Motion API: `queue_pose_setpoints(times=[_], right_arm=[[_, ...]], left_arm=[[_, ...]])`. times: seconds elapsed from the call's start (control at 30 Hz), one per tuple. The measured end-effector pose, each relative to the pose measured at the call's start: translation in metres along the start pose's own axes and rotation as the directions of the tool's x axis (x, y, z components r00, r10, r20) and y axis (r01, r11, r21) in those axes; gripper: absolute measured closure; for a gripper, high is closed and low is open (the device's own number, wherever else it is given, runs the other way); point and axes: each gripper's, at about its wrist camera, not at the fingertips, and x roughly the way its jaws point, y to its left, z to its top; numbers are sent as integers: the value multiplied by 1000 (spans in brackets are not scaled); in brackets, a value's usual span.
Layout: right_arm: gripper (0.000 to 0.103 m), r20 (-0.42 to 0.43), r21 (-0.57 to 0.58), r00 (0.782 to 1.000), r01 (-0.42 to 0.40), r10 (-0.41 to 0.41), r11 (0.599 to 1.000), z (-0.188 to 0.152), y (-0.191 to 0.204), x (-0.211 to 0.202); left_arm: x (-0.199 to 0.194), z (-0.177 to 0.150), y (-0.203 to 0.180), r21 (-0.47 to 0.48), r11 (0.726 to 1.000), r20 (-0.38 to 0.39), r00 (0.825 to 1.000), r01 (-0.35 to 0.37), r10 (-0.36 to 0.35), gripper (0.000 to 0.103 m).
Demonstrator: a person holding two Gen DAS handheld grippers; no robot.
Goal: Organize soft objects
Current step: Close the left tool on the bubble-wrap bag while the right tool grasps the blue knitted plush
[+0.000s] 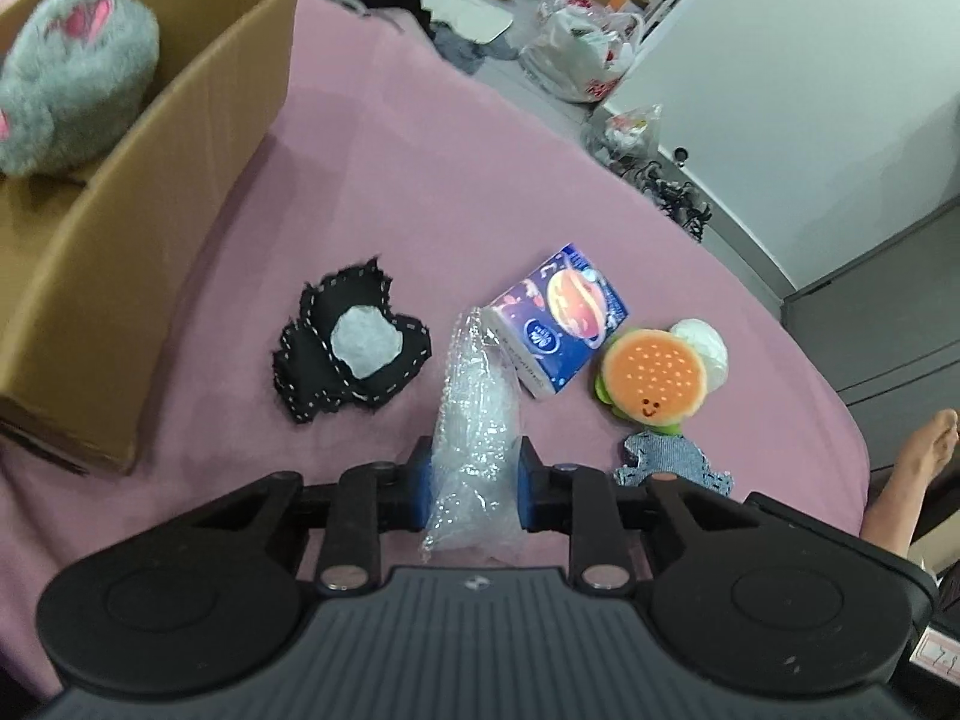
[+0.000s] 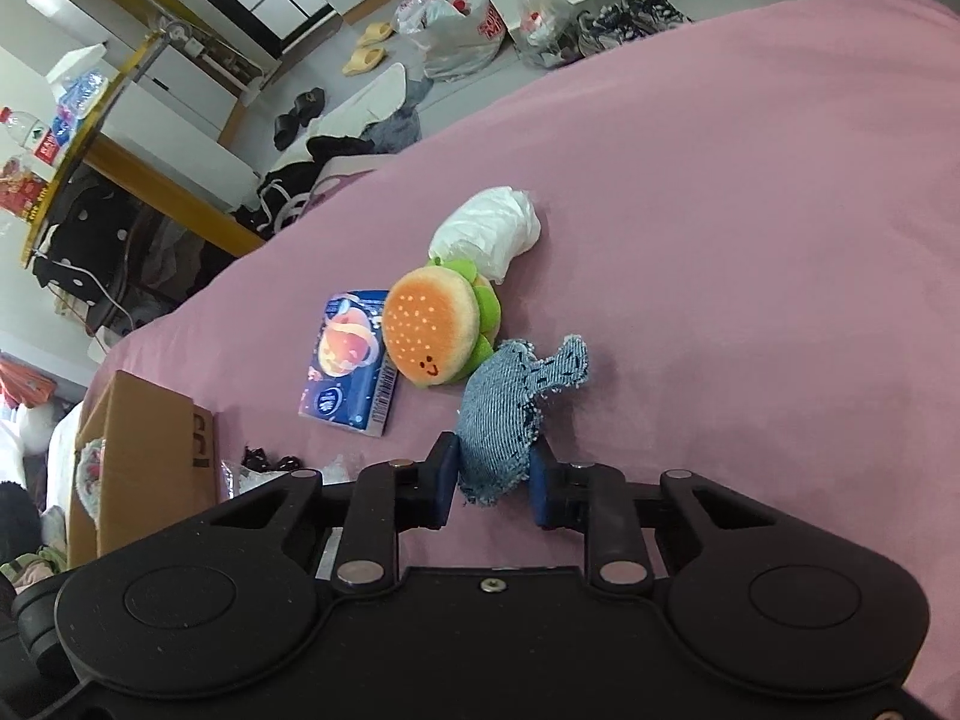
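Left gripper (image 1: 472, 483) clamps bubble wrap (image 1: 474, 420), long axis pointing away; right gripper (image 2: 493, 480) clamps denim plush (image 2: 504, 414).

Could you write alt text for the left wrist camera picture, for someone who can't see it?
The left gripper pinches a clear crumpled bubble-wrap piece above a pink bedsheet. Ahead lie a black stitched fabric pouch, a blue tissue pack and an orange burger plush; a brown cardboard box at left holds a grey fluffy toy.
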Motion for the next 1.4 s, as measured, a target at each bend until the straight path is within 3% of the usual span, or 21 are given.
queue_pose_setpoints(times=[0.27, 0.57, 1.0, 1.4], right_arm=[[79, 44, -7, 999, -20, 20, 1000, -8, 7, -24], [79, 112, -55, 993, -31, 37, 998, -18, 33, -50], [79, 167, -150, 982, -65, 90, 987, -26, 81, -69], [79, 153, -205, 981, -89, 121, 975, -51, 123, -59]], left_arm=[[-31, 1, -2, 39, 999, 56, 998, 22, -24, 79], [-73, 4, -7, 163, 987, 177, 983, 8, -37, 79], [-112, 22, 22, 183, 983, 238, 971, -24, -21, 79], [-135, 45, 51, 276, 951, 291, 955, -140, 56, 79]])
